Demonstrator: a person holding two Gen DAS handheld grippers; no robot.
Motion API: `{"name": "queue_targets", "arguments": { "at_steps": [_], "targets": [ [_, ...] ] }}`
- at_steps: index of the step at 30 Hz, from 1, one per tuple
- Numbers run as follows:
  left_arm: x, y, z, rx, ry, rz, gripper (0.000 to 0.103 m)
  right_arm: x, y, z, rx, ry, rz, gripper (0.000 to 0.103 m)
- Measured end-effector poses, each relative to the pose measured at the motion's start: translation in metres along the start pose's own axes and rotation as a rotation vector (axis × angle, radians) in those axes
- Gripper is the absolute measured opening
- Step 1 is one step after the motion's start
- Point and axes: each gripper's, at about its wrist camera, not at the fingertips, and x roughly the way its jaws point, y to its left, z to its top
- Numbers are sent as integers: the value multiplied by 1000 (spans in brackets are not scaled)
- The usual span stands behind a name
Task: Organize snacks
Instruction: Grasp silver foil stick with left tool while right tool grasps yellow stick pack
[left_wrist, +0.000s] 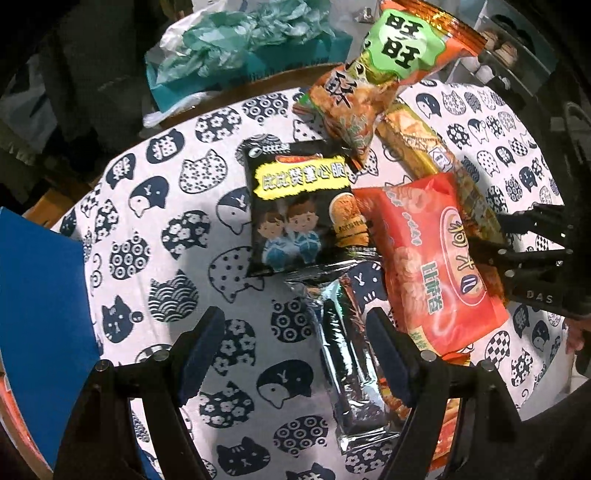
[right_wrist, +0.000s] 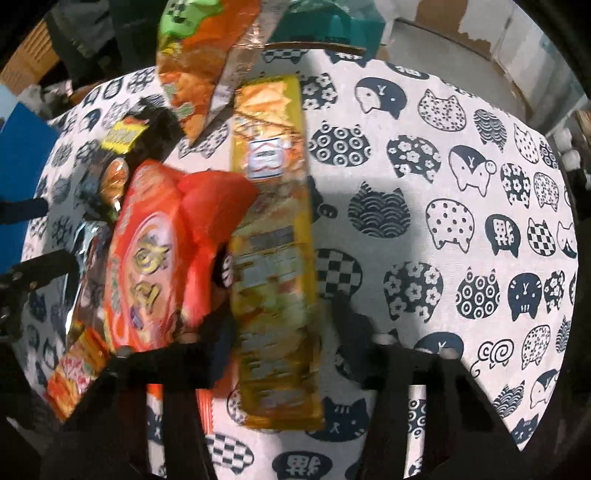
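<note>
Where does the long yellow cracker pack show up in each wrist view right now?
Left wrist: the yellow cracker pack runs diagonally at upper right, partly under the red snack bag.
Right wrist: centre, running top to bottom, between the open right gripper fingers.
Shared landmark: the red snack bag beside it.

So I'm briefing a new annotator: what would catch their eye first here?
The jumble of snack packs mid-table: a red-orange bag beside a black packet with two cartoon kids. Under them, the cat-print tablecloth covers the whole table. The open right gripper straddles a long yellow pack.
</note>
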Motion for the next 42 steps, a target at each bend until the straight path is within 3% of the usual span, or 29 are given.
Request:
{"name": "queue_targets", "arguments": {
  "at_steps": [12, 14, 15, 18, 21, 28, 30, 31, 33, 38, 42],
  "targets": [
    [26, -19, -2, 8, 64, -47, 80, -14, -28, -61, 89, 68, -59, 35],
    [30, -23, -4, 25, 77, -50, 67, -16, -37, -74, 111, 83, -59, 35],
    [30, -25, -4, 40, 68, -34, 66, -17, -41, -79, 121, 83, -63, 36],
    [28, -34, -9, 99, 58, -10, 48, -17, -55, -86, 155, 57, -54, 45],
    [26, -39, -11, 121, 59, -9, 41, -16, -58, -78, 154, 26, -61, 59],
    [23, -45, -25, 131, 43, -8, 43, -6, -49, -24, 94, -5, -92, 59],
    [21, -42, -29, 128, 36, -14, 43, -4, -48, -13, 75, -14, -119, 55],
    [24, -36, -27, 122, 35, -21, 43, -3, -48, -13, 69, -17, -130, 43],
    [24, -32, -25, 113, 32, -30, 39, -5, -52, -10, 57, -17, -151, 32],
    [22, -19, -20, 86, 33, -53, 29, -6, -45, -14, 89, -10, -157, 30],
    [9, -14, -21, 96, 8, -47, 29, -21, -54, -26, 124, -16, -157, 30]
  ]
}}
